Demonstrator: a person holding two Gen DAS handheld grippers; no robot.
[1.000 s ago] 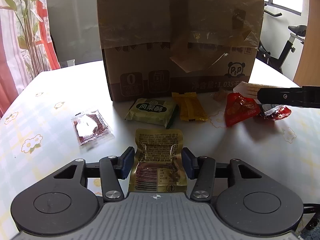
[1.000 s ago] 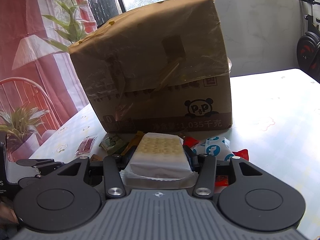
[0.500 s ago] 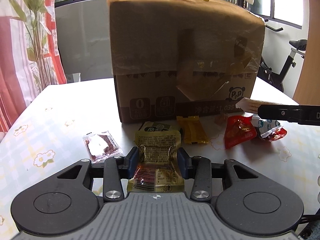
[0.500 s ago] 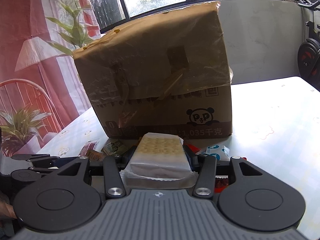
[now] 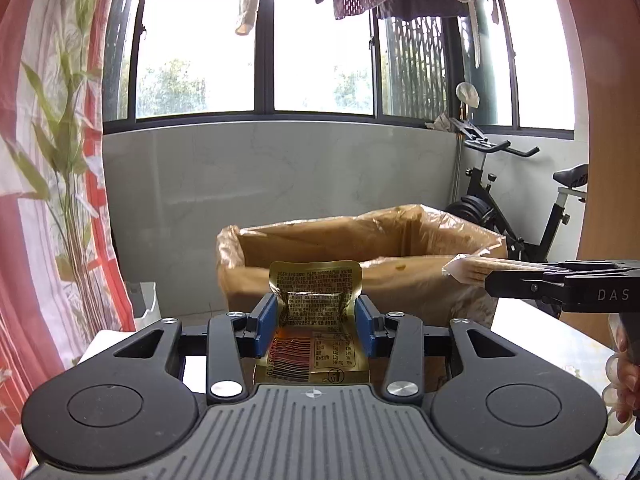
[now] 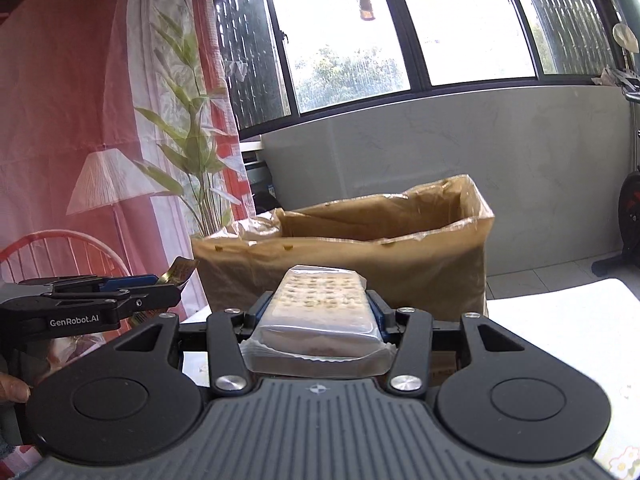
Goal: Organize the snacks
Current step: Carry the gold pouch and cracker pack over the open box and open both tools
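Note:
My left gripper [image 5: 316,314] is shut on a gold foil snack packet [image 5: 315,280], which stands up between the blue pads. My right gripper [image 6: 320,310] is shut on a stack of crackers in clear wrap [image 6: 320,298]. Both are held level with the open top of a brown cardboard box [image 5: 400,280], lined with clear plastic, just in front of its near wall. In the left wrist view the right gripper [image 5: 496,282] comes in from the right with the crackers [image 5: 468,270]. In the right wrist view the left gripper [image 6: 170,292] shows at left with the gold packet [image 6: 182,270].
The box [image 6: 360,268] stands on a white flowered table [image 6: 560,320]. Behind it are a grey wall and windows. An exercise bike [image 5: 520,208] is at the right, a red curtain [image 5: 40,160] and a tall plant [image 6: 192,160] at the left. A hand [image 5: 624,364] holds the right gripper.
Both grippers have risen from table height to the box's rim, each still holding its snack. The loose snacks on the table have dropped out of view and the box's open top now shows.

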